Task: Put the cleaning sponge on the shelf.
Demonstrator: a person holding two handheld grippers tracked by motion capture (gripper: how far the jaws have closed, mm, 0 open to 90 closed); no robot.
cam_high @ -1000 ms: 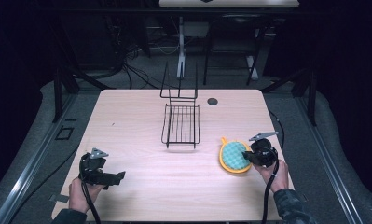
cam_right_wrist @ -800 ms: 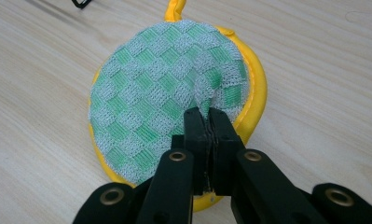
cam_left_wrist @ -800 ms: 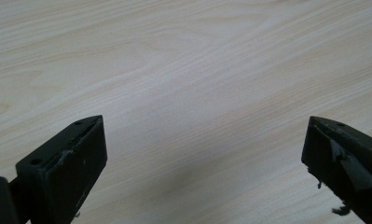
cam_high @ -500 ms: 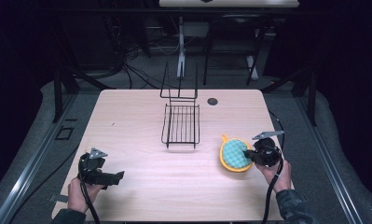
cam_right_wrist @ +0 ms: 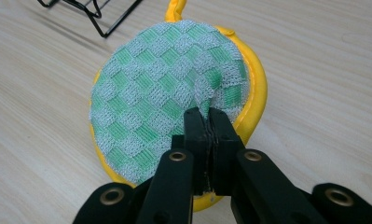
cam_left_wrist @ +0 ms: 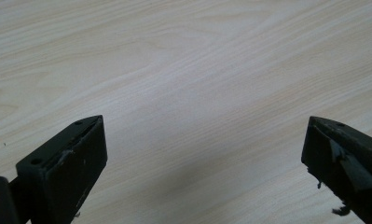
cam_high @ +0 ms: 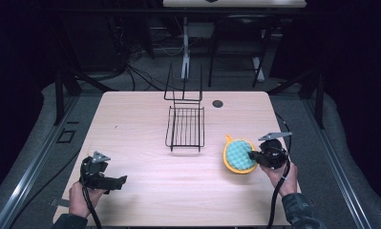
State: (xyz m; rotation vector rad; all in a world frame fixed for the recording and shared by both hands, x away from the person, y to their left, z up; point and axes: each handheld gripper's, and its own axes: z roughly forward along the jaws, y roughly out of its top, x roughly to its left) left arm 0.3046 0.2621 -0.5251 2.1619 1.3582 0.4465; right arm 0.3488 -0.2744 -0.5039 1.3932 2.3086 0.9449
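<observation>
A round pot holder (cam_high: 239, 155) with a green-checked face and a yellow rim lies on the wooden table's right side. My right gripper (cam_high: 253, 155) is shut on it, and in the right gripper view the jaws pinch a fold of the green fabric (cam_right_wrist: 207, 100) of the pot holder (cam_right_wrist: 160, 98). A yellow loop (cam_right_wrist: 174, 9) sticks out at its far edge. My left gripper (cam_high: 117, 180) rests near the front left of the table, open, its fingers (cam_left_wrist: 67, 163) wide apart over bare wood.
A black wire rack (cam_high: 185, 125) stands in the middle of the table (cam_high: 131, 124), with an upright back part toward the far edge. A small dark round spot (cam_high: 217, 103) sits near the far edge. Cables trail from both grippers.
The right gripper has shifted slightly at the pot holder's right edge, and the fabric there is now gathered between its jaws. The left gripper has stayed still.
</observation>
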